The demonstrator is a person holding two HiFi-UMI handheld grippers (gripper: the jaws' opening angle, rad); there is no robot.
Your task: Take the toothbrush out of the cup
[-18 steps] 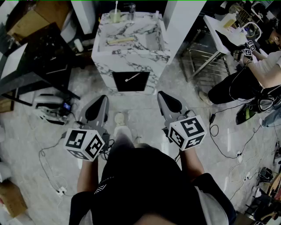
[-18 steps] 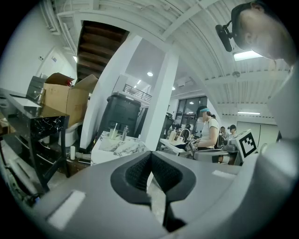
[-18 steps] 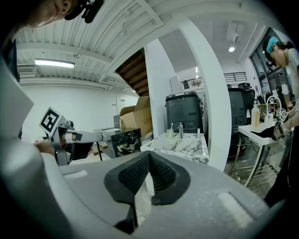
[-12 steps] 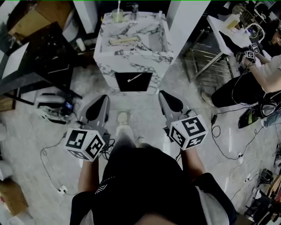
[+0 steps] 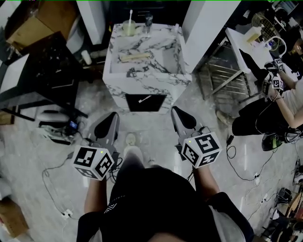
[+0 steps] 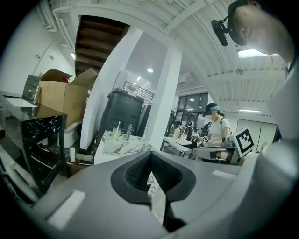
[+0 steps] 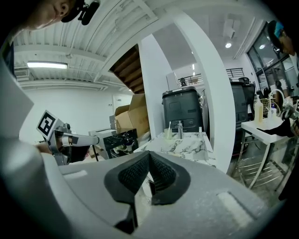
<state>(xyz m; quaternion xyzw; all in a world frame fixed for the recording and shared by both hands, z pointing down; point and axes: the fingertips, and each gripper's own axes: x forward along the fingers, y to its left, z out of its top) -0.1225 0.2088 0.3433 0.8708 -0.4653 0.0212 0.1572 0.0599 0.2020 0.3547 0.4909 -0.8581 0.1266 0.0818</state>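
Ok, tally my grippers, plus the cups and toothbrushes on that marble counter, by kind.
Grippers: 2, the left gripper and the right gripper
Cups: 1, the cup
Toothbrushes: 1, the toothbrush, standing in it
Total: 4

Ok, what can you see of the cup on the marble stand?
The cup is small, pale yellow-green and looks translucent, maybe plastic. It stands upright near the back left corner on top of the marble stand. A white toothbrush stands in it, sticking out above the rim. Nothing else touches it.
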